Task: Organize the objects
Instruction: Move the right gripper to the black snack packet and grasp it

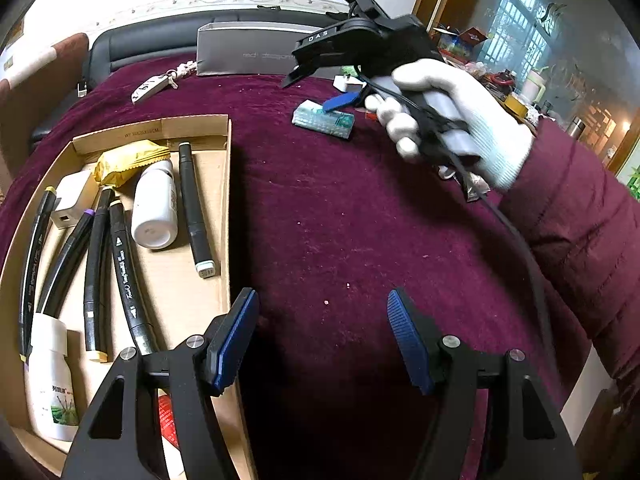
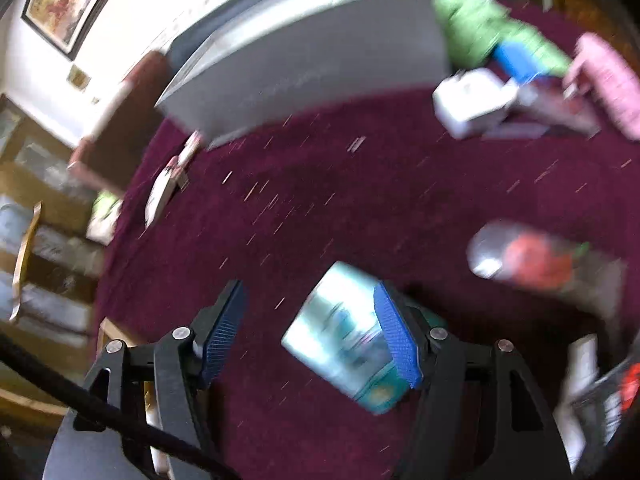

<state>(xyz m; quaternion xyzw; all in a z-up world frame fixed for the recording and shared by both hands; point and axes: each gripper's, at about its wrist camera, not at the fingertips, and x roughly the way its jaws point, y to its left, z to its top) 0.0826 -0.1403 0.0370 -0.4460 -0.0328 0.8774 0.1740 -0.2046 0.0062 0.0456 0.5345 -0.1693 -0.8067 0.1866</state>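
Observation:
A cardboard tray (image 1: 226, 208) lies at the left on the maroon cloth. It holds several black markers (image 1: 124, 268), two white bottles (image 1: 154, 208), a yellow snack packet (image 1: 128, 160) and a white plug (image 1: 72, 200). My left gripper (image 1: 322, 340) is open and empty over bare cloth beside the tray. My right gripper (image 2: 310, 332), also in the left wrist view (image 1: 340, 100), is open over a teal packet (image 2: 344, 340) (image 1: 324, 120). Its right finger (image 2: 396, 336) overlaps the packet's edge. The right wrist view is motion-blurred.
A grey box (image 1: 248, 52) (image 2: 312, 52) stands at the back of the cloth. A key tag (image 1: 152, 86) lies near it. A red and silver packet (image 2: 536, 260), a white box (image 2: 472, 100) and green items (image 2: 488, 28) lie to the right.

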